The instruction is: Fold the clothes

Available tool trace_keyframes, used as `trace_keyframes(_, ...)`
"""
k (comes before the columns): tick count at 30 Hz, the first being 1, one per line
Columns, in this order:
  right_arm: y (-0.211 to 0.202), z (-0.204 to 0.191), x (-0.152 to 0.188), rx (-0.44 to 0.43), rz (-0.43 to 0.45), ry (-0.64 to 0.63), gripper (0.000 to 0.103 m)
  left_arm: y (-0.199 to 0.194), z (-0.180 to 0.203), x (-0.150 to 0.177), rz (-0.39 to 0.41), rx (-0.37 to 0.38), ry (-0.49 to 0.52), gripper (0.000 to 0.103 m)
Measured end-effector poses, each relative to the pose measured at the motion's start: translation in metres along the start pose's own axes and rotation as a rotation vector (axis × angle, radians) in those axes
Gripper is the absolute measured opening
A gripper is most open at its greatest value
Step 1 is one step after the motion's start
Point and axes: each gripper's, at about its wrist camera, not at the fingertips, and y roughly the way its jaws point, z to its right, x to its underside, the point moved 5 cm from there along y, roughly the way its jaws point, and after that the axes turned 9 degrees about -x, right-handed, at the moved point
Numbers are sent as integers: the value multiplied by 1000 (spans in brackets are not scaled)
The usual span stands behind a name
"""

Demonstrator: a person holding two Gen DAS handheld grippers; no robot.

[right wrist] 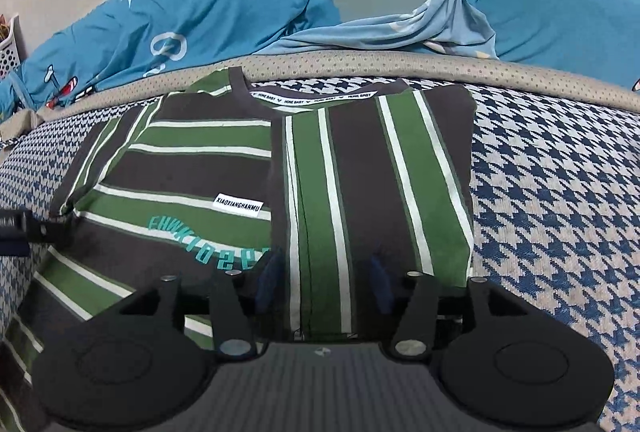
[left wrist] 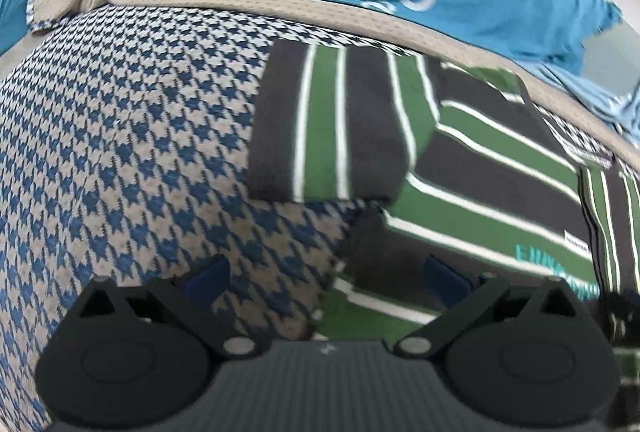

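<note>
Fingers, right gripper (right wrist: 324,280): apart, straddling the folded panel's near hem of the striped shirt (right wrist: 372,171), not closed on it. Fingers, left gripper (left wrist: 326,274): apart, empty, hovering over the shirt's loose edge at 6 o'clock. Shirt: flat on the houndstooth mat (right wrist: 552,199), one side folded over the middle, the other side and its sleeve unfolded toward 9 o'clock. Blue bedding (right wrist: 224,7): at 12 o'clock. Risks: pinching a single layer would peel the fold open; a dragged hem would skew the stripes and bunch the fabric.
</note>
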Motion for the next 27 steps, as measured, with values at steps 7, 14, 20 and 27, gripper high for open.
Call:
trace_keyframes(7, 3, -11, 5, 15, -27, -70, 64, 12, -28, -22, 44, 36, -112, 103)
trace_keyframes(14, 5, -15, 8, 29, -38, -108, 67, 33, -43, -39, 61, 67, -146, 103)
trace_keyframes(20, 6, -15, 8, 30, -41, -112, 69, 49, -49, -51, 48, 124, -179, 101)
trace_keyframes(27, 7, -19, 10, 38, -51, -138, 73, 52, -42, -65, 75, 152, -153, 94)
